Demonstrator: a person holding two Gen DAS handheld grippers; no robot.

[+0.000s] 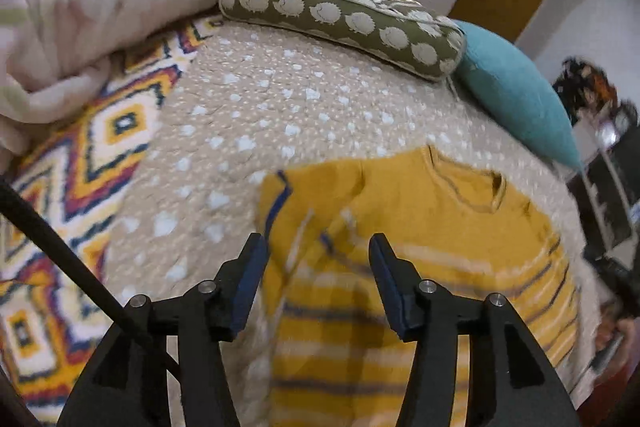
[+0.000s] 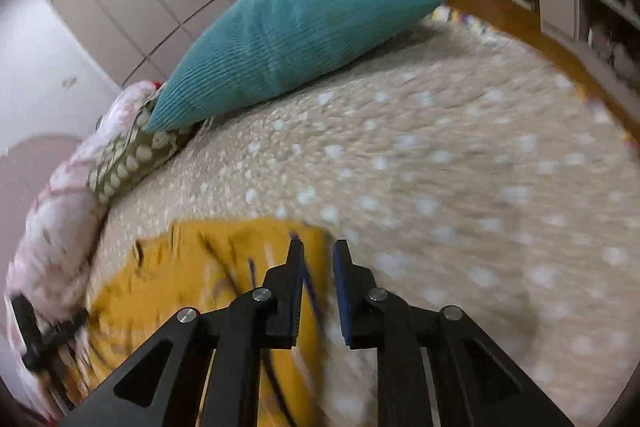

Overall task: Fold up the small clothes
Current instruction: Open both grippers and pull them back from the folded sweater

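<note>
Both wrist cameras look steeply down, close over the same bedspread (image 1: 280, 99).

Mustard-yellow shirt (image 1: 420, 227) ahead of the jaws, banded in cream and navy stripes. Beige quilt (image 1: 260, 99) beneath, dotted white. Beyond it an olive bolster (image 1: 340, 15) with cream hedgehog shapes, a teal cushion (image 2: 288, 39), and left, a zigzag rug-pattern (image 1: 80, 163).

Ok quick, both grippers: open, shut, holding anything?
Left gripper: open, empty, above the shirt.
Right gripper: narrow gap, nothing gripped.
</note>
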